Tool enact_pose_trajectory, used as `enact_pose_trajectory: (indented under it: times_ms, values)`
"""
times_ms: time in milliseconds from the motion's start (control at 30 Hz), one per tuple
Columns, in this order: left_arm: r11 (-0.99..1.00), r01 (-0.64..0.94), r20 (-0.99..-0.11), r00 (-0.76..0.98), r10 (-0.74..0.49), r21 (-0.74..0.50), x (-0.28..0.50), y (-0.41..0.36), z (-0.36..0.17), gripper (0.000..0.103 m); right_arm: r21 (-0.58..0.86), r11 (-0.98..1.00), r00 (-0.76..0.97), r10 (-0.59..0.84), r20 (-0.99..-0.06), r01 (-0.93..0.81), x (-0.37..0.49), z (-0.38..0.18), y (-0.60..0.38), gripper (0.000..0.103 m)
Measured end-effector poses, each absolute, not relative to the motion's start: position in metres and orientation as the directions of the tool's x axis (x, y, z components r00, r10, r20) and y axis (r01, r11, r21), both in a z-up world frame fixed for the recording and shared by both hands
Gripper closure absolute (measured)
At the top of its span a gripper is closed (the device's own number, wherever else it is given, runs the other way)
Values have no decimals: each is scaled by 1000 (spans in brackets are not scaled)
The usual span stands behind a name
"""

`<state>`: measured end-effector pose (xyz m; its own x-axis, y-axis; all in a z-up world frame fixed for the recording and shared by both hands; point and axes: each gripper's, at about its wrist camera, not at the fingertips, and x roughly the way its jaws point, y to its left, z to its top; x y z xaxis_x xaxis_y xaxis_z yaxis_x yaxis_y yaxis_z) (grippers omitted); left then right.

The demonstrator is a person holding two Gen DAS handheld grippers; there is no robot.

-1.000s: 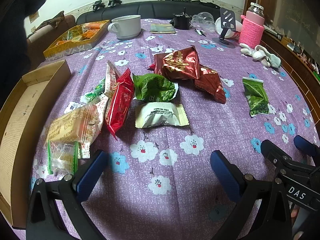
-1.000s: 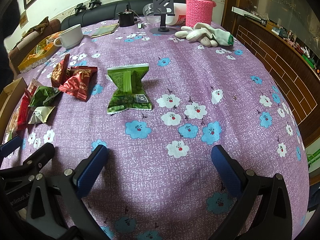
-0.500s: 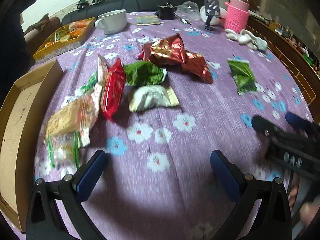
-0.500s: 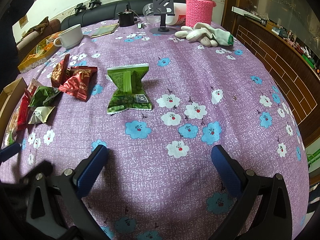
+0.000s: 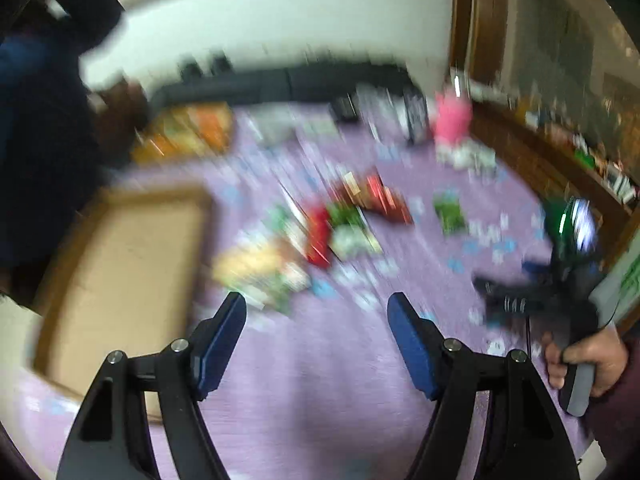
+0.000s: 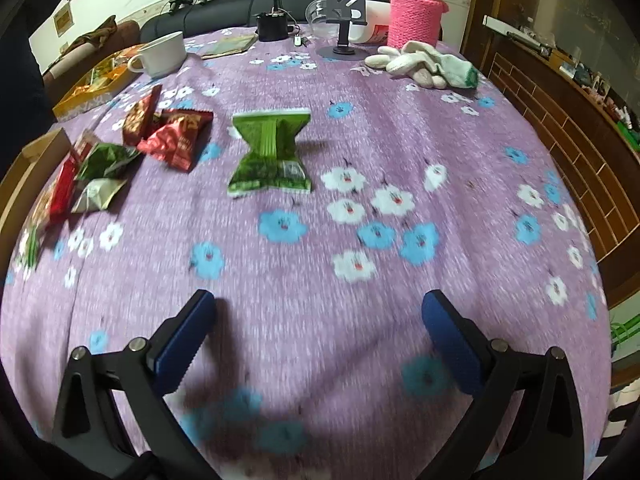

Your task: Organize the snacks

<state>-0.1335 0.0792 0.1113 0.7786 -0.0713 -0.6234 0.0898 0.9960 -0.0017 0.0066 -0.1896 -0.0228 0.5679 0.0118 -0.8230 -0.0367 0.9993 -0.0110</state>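
Observation:
The left wrist view is heavily blurred. My left gripper point(image 5: 316, 312) is open and empty, high above the table, with a blurred heap of snack packets point(image 5: 320, 236) ahead and an empty cardboard tray point(image 5: 124, 264) to its left. My right gripper point(image 6: 320, 312) is open and empty above the purple floral cloth. A green snack packet point(image 6: 272, 156) lies alone ahead of it. Dark red packets point(image 6: 172, 132), a green packet point(image 6: 108, 160), a pale packet point(image 6: 98, 196) and a red one point(image 6: 64, 188) lie at the left. The right gripper also shows in the left wrist view point(image 5: 536, 280), held by a hand.
A white cup point(image 6: 162, 56), a yellow box of snacks point(image 6: 92, 88), a phone stand point(image 6: 344, 20), a pink-sleeved bottle point(image 6: 416, 12) and white gloves point(image 6: 424, 64) stand at the back. The table edge point(image 6: 592, 264) drops off at the right beside a wooden cabinet.
My left gripper has swung up and back fast, so the snacks look smaller and the tray sits ahead at the left. My right gripper has shifted slightly; the left gripper has left its view.

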Motion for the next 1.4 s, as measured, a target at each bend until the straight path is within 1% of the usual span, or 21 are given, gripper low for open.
enact_pose_trajectory:
  times_ms: [33, 67, 133, 200, 300, 333, 400, 433, 467, 567, 633, 700, 767, 800, 900, 1033, 1100, 1167, 1200, 1233, 1400]
  values:
    - [998, 57, -566, 824, -34, 23, -149, 93, 133, 29, -32, 999, 581, -4, -814, -39, 1, -19, -189, 15]
    - [999, 14, -505, 863, 13, 49, -165, 106, 154, 29, -60, 997, 600, -24, -800, -40, -8, -14, -187, 18]
    - [995, -63, -390, 917, 87, 74, -193, 126, 190, 29, -67, 997, 656, -33, -754, -28, -28, 8, -187, 18]
    - [987, -135, -266, 952, 153, 86, -222, 143, 225, 23, -51, 998, 712, -17, -702, -26, -45, 35, -186, 18]
    - [974, -210, -84, 972, 218, 88, -264, 160, 273, 20, -33, 999, 816, 5, -578, -29, -79, 92, -181, 18]
    - [966, -238, -27, 970, 242, 98, -277, 164, 286, 16, -20, 999, 848, 18, -530, -34, -90, 113, -179, 18]
    - [957, -261, 40, 965, 258, 125, -290, 170, 303, 9, 13, 999, 901, 45, -432, -43, -113, 155, -175, 17]
    - [953, -268, 62, 963, 262, 139, -294, 172, 310, 0, 39, 997, 918, 71, -391, -61, -122, 172, -174, 17]
    - [953, -267, 79, 963, 258, 144, -296, 174, 315, 0, 61, 995, 925, 95, -368, -78, -126, 183, -174, 16]
    - [968, -227, 67, 973, 221, 106, -291, 185, 321, 0, 178, 970, 921, 219, -322, -168, -134, 207, -175, 14]
    - [979, -195, 49, 980, 193, 62, -285, 192, 320, 0, 265, 944, 882, 289, -372, -197, -124, 203, -175, 14]
    - [981, -187, 34, 982, 185, 49, -282, 194, 313, 0, 290, 933, 840, 325, -434, -211, -112, 188, -170, 14]
    - [984, -169, -11, 985, 170, 51, -273, 191, 300, 0, 287, 934, 812, 333, -480, -213, -104, 165, -163, 14]
    - [988, -148, -55, 987, 151, 49, -260, 190, 290, 0, 292, 932, 783, 344, -518, -216, -95, 150, -158, 14]
    - [993, -112, -176, 978, 115, 28, -227, 190, 260, 0, 322, 921, 712, 376, -593, -219, -77, 108, -148, 20]
    - [998, -45, -295, 955, 33, -34, -192, 188, 220, 0, 314, 922, 665, 381, -642, -226, -56, 75, -136, 23]
    - [999, 6, -352, 936, -24, -54, -171, 185, 200, 6, 314, 923, 641, 381, -666, -222, -38, 61, -130, 23]
    - [997, 45, -409, 910, -69, -68, -153, 183, 186, 29, 331, 913, 615, 405, -677, -237, -24, 49, -122, 28]
    - [994, 63, -442, 892, -95, -87, -142, 184, 177, 34, 340, 908, 597, 418, -685, -245, -15, 43, -115, 29]
    - [992, 71, -463, 879, -112, -106, -137, 184, 169, 36, 349, 902, 576, 432, -694, -255, -8, 38, -106, 29]
    - [984, 52, -515, 847, -135, -171, -123, 195, 146, 36, 340, 877, 513, 476, -714, -341, 16, 21, -47, 31]
